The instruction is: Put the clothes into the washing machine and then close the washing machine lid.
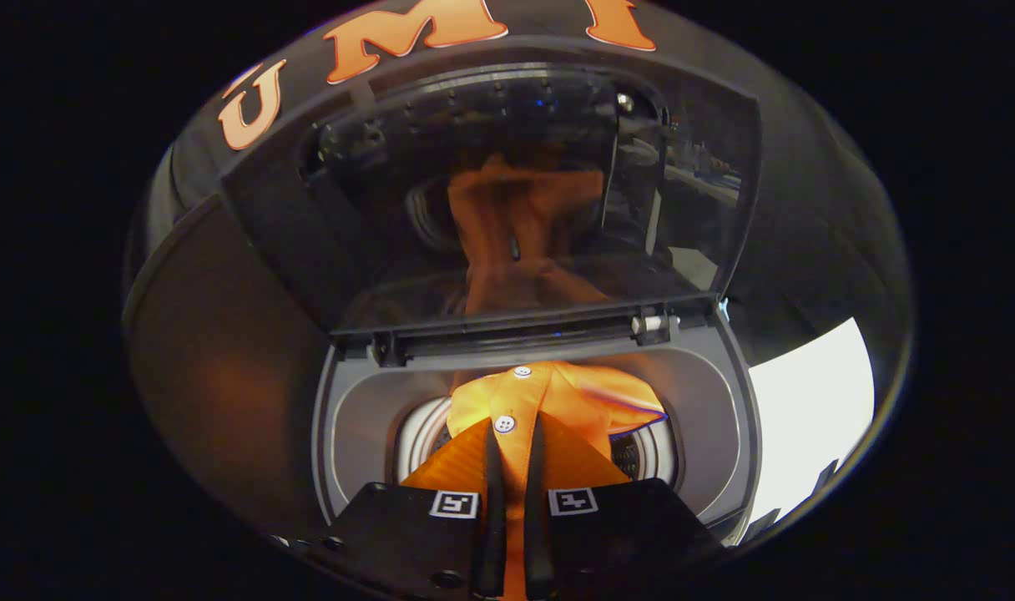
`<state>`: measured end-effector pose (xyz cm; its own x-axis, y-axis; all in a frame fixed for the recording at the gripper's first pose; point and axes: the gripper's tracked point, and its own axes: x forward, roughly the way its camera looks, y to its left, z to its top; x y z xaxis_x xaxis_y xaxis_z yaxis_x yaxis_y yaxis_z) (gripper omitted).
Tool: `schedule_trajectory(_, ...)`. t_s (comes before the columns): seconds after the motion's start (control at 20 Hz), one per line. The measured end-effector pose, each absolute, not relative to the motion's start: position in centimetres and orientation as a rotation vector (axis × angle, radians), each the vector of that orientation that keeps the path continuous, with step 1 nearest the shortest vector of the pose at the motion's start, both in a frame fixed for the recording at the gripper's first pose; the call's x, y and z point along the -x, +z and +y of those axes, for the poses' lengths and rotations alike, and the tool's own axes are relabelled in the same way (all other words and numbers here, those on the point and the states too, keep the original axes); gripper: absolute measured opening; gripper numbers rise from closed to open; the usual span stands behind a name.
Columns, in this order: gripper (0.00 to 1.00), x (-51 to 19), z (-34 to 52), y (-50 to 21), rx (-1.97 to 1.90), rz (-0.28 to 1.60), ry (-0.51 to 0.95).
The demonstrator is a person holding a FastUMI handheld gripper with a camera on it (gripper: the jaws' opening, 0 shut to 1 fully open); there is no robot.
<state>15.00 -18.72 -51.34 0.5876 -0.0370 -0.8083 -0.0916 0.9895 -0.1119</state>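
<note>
orange shirt (549, 401), white buttons, seemingly grey tub (366, 409)

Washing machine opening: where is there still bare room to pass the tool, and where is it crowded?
Free: drum opening left of the orange shirt, and the grey rim to the right. Crowded: the middle, where the tool is shut on the shirt under the raised lid.

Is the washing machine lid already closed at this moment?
No. The lid stands raised behind the open drum, while the gripper holds the orange shirt pinched between its fingers over the opening.
</note>
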Motion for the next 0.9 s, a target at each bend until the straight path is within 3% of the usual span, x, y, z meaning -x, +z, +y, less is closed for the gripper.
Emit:
schedule_trajectory(0.5,0.17,-14.3,-21.4,-59.7,0.08,1.115,-0.096)
schedule_trajectory(0.75,0.17,-14.4,-22.2,-61.1,0.117,1.106,-0.099)
schedule_trajectory(0.9,0.29,-14.1,-22.1,-61.5,0.119,1.129,-0.098)
